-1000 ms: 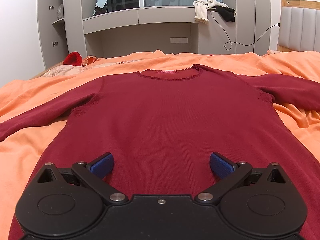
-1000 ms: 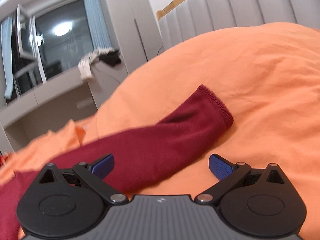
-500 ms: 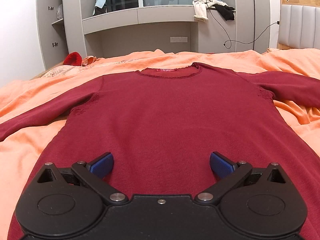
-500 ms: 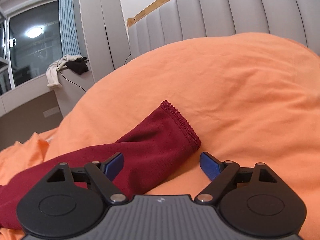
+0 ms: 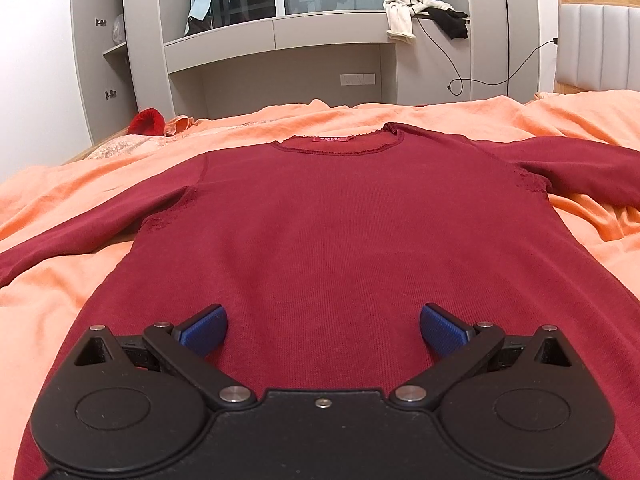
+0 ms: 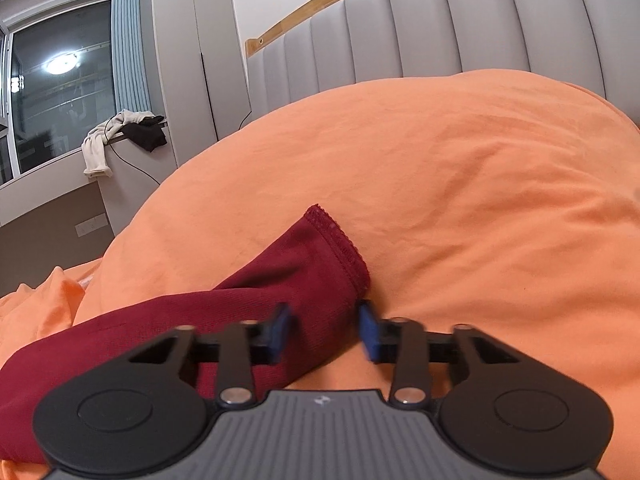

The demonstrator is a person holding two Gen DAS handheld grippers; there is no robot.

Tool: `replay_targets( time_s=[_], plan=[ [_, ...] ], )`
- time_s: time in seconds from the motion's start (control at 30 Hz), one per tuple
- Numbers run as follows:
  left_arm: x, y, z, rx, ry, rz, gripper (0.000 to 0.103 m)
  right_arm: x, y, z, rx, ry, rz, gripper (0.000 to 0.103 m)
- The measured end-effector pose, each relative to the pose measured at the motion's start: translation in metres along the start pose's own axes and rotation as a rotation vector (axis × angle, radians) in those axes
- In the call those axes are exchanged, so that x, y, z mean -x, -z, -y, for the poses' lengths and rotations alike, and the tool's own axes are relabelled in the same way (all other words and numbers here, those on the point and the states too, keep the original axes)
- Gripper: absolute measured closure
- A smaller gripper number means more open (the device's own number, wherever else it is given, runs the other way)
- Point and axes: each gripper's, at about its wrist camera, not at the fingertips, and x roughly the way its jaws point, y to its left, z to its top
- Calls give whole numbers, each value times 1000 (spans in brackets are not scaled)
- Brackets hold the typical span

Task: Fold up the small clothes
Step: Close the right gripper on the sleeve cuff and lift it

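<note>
A dark red long-sleeved top (image 5: 340, 232) lies flat on an orange bedsheet (image 5: 72, 280), neckline away from me and both sleeves spread out. My left gripper (image 5: 323, 330) is open and empty, just above the top's lower body. In the right wrist view the end of one sleeve (image 6: 304, 276) lies on the orange bedding (image 6: 460, 200), with its cuff (image 6: 340, 244) pointing up and to the right. My right gripper (image 6: 325, 334) straddles the sleeve just behind the cuff, its jaws half closed and blurred, with a gap still on either side of the cloth.
A grey padded headboard (image 6: 440, 32) rises behind the bedding. A grey desk and shelf unit (image 5: 280, 40) stands past the bed's far edge, with clothes (image 5: 420, 12) draped on it and a cable hanging. A small red item (image 5: 146, 122) lies at the bed's far left.
My right gripper has moved onto the sleeve end and its jaws have narrowed around it. The left gripper has hardly moved and stays open.
</note>
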Motion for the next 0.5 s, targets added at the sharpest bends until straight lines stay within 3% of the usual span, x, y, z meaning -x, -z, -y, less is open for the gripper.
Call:
replay_targets(
  time_s=[0.13,0.5],
  plan=[
    [0,0,0,-1,-1,0,1,2,-1,3,-3,-22,-5,91],
    [2,-2,1,11,6,-3,1,22,-9,1,5,-72,57,95]
  ],
)
